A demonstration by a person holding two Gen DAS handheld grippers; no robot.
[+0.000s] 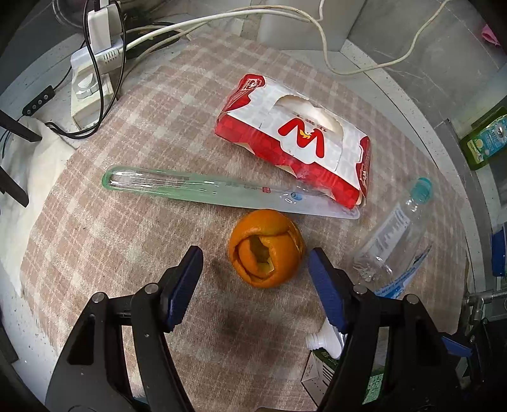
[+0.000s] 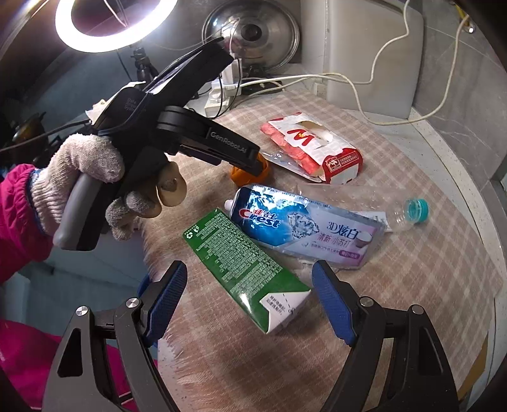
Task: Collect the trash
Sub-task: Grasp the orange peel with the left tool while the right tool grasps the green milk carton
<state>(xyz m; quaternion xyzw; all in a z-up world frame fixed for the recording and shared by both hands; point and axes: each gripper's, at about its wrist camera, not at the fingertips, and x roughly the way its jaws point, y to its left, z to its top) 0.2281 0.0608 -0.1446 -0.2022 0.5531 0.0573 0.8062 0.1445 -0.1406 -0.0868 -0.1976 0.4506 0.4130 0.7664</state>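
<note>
An orange peel [image 1: 265, 248] lies on the checked mat [image 1: 126, 202], just ahead of my open left gripper [image 1: 256, 264], between its blue fingertips. Behind it lie a clear plastic toothbrush pack [image 1: 202, 190] and a red-and-white burger box [image 1: 294, 139]. A clear bottle [image 1: 393, 241] with a teal cap lies to the right. In the right wrist view, my open right gripper [image 2: 248, 282] hovers over a green carton [image 2: 244, 269]. A Crest toothpaste tube [image 2: 301, 228], the bottle [image 2: 408, 212] and the burger box [image 2: 313, 145] lie beyond. The peel [image 2: 244, 176] is mostly hidden by the left gripper.
A power strip [image 1: 92, 73] with plugs and cables sits at the mat's far left. A white cloth [image 1: 25, 164] lies at the left. A green bottle [image 1: 484, 139] stands off the right edge. A ring light [image 2: 114, 22] and a metal lid [image 2: 253, 35] are at the back.
</note>
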